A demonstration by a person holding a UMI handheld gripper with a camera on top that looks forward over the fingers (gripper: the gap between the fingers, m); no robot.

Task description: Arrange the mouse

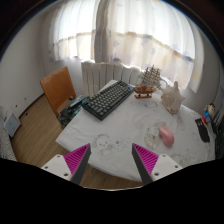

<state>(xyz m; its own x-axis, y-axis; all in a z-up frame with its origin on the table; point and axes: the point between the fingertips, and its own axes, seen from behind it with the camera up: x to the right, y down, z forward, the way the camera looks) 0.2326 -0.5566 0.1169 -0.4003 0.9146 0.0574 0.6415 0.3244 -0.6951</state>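
Overhead, gripper [111, 160]: fingers spread wide, holding nothing, high above the table [120, 125].
Mouse: can't pick it out for certain; perhaps the pale shape [152, 135] beyond the fingers.
Keyboard [108, 99]: far side, near a model ship [148, 80].
Risk: descending onto the wrong object amid clutter.

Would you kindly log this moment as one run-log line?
gripper: open, empty, above near table edge | white-clothed table | black keyboard: far left, beyond fingers | model sailing ship: behind keyboard | mouse: not discernible
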